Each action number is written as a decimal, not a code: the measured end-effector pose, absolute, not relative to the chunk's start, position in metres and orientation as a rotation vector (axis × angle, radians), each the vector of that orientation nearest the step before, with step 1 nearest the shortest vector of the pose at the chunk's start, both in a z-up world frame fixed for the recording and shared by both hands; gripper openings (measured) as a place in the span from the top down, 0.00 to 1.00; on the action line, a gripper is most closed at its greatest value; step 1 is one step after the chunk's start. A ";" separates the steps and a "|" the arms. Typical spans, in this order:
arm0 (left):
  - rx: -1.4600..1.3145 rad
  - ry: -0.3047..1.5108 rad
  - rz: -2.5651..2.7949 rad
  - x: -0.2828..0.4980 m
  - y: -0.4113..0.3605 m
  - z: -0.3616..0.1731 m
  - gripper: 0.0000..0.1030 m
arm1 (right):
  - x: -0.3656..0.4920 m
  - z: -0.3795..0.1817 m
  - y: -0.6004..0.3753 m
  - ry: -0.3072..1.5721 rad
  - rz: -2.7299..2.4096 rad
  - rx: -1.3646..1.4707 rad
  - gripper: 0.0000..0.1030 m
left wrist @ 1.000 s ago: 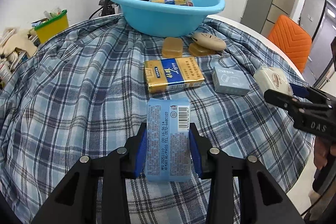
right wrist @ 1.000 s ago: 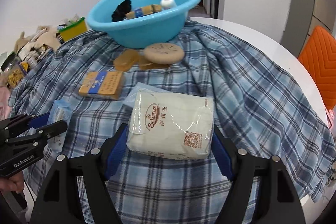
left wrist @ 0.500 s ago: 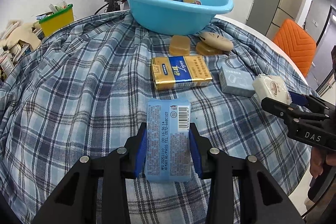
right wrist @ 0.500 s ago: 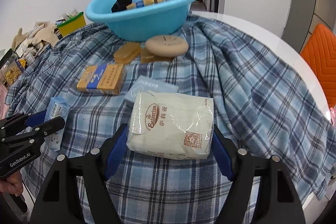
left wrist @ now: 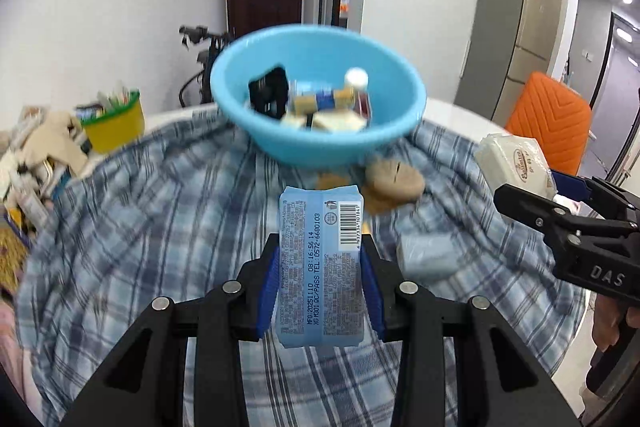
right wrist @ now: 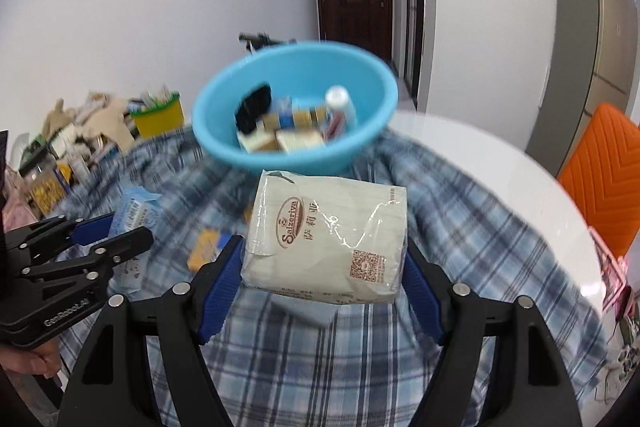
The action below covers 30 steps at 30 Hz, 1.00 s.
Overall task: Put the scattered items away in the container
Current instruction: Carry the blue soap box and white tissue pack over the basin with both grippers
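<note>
Basin [left wrist: 280,143], light blue and part filled with small items, sits on the plaid cloth [left wrist: 160,227] at the table's far side; right gripper [right wrist: 324,279] clamps a white tissue pack [right wrist: 328,239] above the cloth, left gripper [left wrist: 320,283] grips a slim blue packet [left wrist: 320,267] upright, both short of the basin
</note>
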<state>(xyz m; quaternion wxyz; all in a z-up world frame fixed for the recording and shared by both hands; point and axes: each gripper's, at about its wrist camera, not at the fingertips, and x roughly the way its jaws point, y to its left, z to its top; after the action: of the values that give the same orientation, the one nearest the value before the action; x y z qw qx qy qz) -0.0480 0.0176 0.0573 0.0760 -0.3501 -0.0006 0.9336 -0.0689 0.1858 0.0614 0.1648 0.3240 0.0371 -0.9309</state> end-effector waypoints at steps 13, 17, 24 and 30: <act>-0.797 -0.007 2.861 -0.058 0.021 0.145 0.62 | -0.068 0.133 0.178 0.112 -2.710 0.708 0.28; -0.723 0.014 2.886 -0.054 0.022 0.166 0.62 | -0.064 0.144 0.178 0.103 -2.720 0.663 0.28; -0.704 0.015 2.879 -0.041 0.023 0.169 0.62 | -0.046 0.155 0.180 0.099 -2.717 0.598 0.28; -0.701 0.012 2.876 -0.037 0.023 0.167 0.62 | -0.037 0.155 0.179 0.109 -2.712 0.573 0.28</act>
<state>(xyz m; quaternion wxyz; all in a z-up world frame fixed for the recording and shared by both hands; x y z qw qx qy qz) -0.0372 0.0230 0.1667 0.0908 -0.2357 0.0040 0.9676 -0.0374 0.1795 0.1550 0.1827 0.2030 0.0386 -0.9612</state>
